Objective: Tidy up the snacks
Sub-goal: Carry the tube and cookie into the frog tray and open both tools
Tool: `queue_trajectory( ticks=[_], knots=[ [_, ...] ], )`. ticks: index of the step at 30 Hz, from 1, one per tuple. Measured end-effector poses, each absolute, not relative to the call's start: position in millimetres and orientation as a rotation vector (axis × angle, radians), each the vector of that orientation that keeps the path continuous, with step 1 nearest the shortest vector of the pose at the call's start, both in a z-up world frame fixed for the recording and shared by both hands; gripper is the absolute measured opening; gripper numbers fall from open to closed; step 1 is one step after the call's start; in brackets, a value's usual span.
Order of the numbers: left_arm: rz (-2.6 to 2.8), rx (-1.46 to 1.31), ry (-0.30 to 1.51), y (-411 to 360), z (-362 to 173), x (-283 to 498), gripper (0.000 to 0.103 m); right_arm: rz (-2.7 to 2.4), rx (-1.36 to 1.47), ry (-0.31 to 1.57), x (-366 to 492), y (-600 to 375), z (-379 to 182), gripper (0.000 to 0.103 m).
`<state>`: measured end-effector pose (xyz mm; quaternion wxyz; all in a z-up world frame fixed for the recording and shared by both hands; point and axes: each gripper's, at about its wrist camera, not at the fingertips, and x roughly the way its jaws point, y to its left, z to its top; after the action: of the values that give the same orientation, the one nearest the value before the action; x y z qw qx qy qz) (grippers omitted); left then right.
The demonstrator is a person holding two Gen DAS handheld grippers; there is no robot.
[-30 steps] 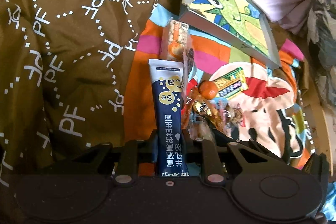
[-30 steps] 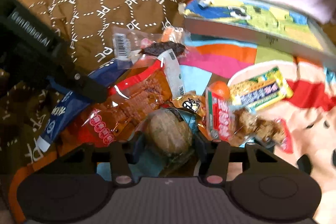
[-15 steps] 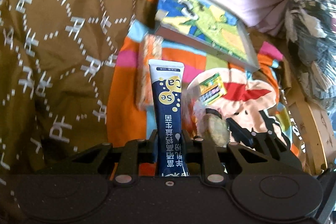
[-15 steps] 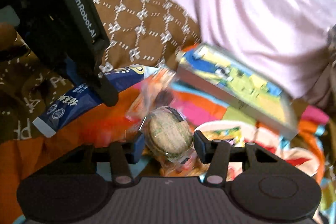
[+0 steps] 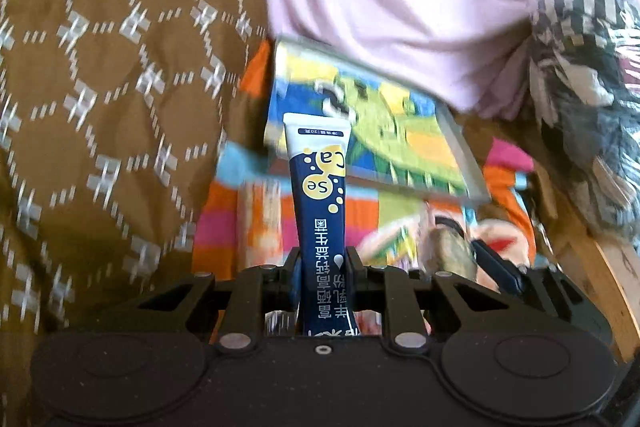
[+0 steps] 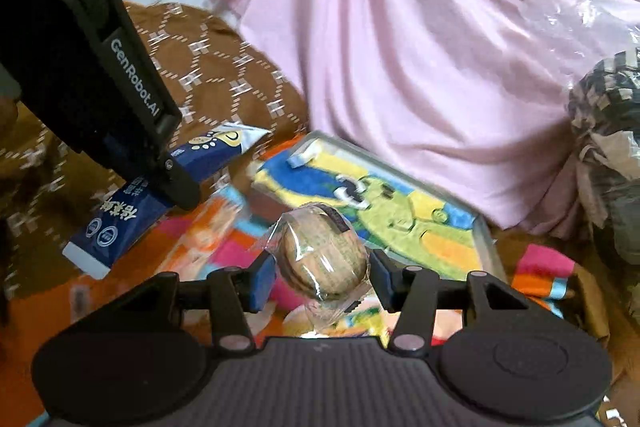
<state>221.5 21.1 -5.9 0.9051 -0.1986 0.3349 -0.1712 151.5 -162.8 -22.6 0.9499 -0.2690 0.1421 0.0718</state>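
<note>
- Snacks being handled: navy sachet is sitting pinched between the left gripper fingers, standing up toward the cartoon-print tray.
- Round wrapped cake is hanging clamped between the right gripper fingers, above the bright patterned blanket.
- Tray is lying on that blanket, near the pink cloth.
- Brown patterned quilt is lying to the left.
</note>
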Motion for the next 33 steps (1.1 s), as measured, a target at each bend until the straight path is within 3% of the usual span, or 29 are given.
queue_trajectory(
  ticks=[8, 18, 33],
  knots=[
    [-0.315, -0.448, 0.496, 6, 23, 294, 0.022, 0.086, -0.438, 0.220, 215, -174, -15, 0.056],
    [-0.305, -0.499, 0.404, -2, 14, 367, 0.022, 0.044, -0.347, 0.230, 285, -180, -16, 0.056],
    [-0.322, -0.456, 0.516, -8, -45, 408, 0.024, 0.032, -0.318, 0.358, 324, -178, -45, 0.058]
  ],
)
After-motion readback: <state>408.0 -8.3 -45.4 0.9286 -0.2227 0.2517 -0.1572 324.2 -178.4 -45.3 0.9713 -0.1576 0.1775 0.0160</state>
